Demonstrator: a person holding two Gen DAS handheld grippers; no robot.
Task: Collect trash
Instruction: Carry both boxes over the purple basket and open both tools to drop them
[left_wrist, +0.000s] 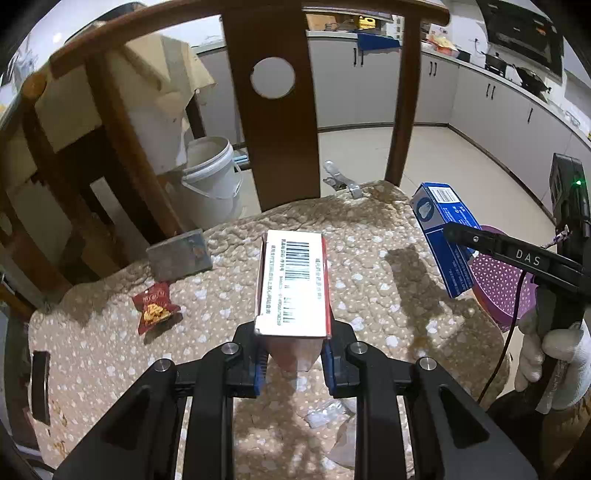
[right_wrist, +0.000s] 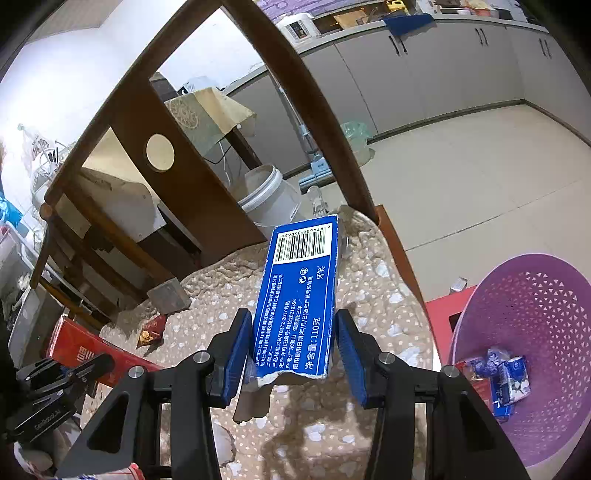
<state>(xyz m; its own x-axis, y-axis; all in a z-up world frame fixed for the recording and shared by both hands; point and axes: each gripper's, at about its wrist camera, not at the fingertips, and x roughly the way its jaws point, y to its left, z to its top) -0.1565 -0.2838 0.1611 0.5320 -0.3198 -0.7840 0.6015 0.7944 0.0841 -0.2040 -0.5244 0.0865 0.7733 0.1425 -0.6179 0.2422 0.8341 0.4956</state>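
The left gripper (left_wrist: 293, 356) has its fingers (left_wrist: 258, 363) clamped on the near end of a red-and-white box (left_wrist: 293, 284), which juts toward twelve o'clock above the padded chair seat (left_wrist: 369, 266), barcode face up. The right gripper (right_wrist: 291, 360) carries a blue box (right_wrist: 301, 295) the same way: its torn near end sits between the blue fingers (right_wrist: 232, 363), the rest pointing to twelve o'clock, and from the left wrist view the fingers grip it from both sides. A red snack wrapper (left_wrist: 155, 306) lies on the seat at nine o'clock of the left fingers, apart from them. A purple basket (right_wrist: 535, 332) stands at three o'clock of the right fingers, with small blue packets (right_wrist: 506, 376) inside.
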